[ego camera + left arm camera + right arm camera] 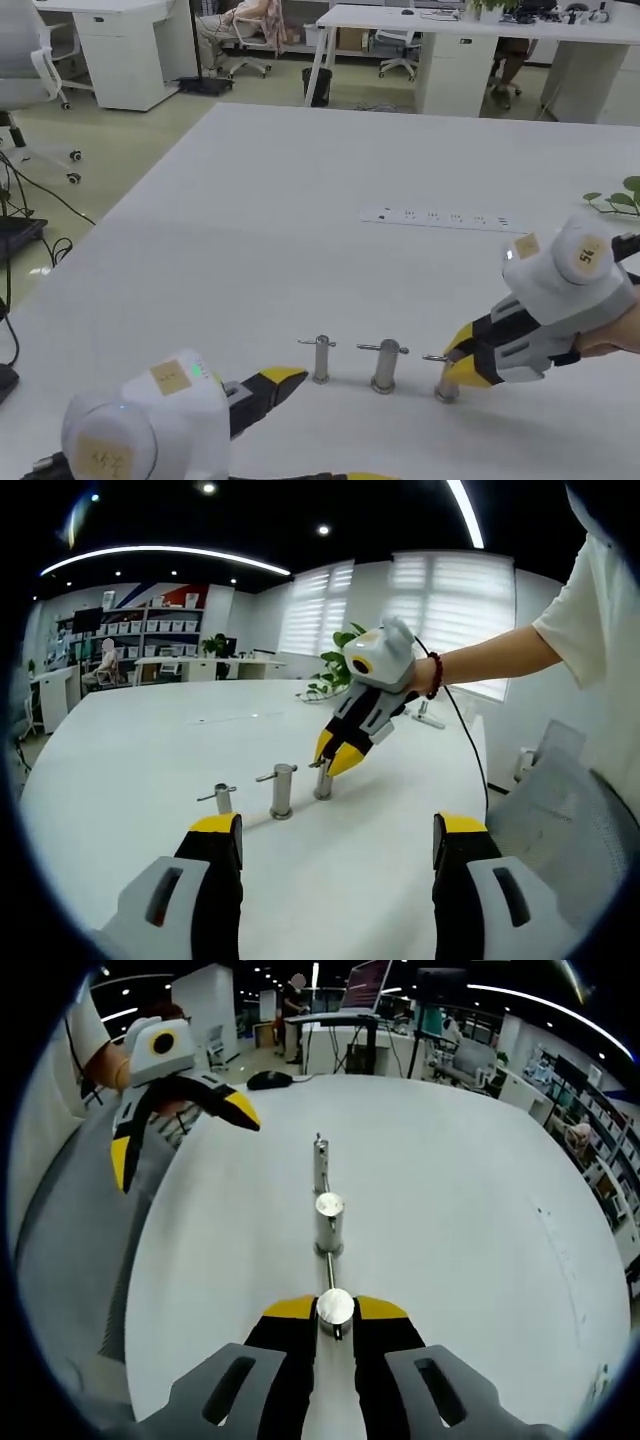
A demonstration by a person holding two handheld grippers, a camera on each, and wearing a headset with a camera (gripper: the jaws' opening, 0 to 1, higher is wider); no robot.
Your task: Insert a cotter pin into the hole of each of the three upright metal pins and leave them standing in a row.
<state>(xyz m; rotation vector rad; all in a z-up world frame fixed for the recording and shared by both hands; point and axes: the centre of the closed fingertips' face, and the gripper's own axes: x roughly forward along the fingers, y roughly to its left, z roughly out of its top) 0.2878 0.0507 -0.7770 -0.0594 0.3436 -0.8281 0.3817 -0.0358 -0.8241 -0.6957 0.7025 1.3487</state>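
Note:
Three upright metal pins stand in a row on the white table: left pin [322, 361], middle pin [384, 368], right pin [446, 390]. A thin cotter pin crosses the top of the left and the middle one. My right gripper [461, 360] comes in from the right, its yellow tips shut on either side of the right pin's head [335, 1308]. A cotter pin end [434, 357] sticks out of that pin toward the middle pin [329, 1222]. My left gripper [338, 828] hangs open in front of the row, nothing between its fingers, its near tip [281, 378] just left of the left pin.
A white power strip [445, 218] lies farther back on the table. A green plant [618, 200] reaches in at the right edge. Office desks and chairs stand beyond the table. Bare tabletop surrounds the row.

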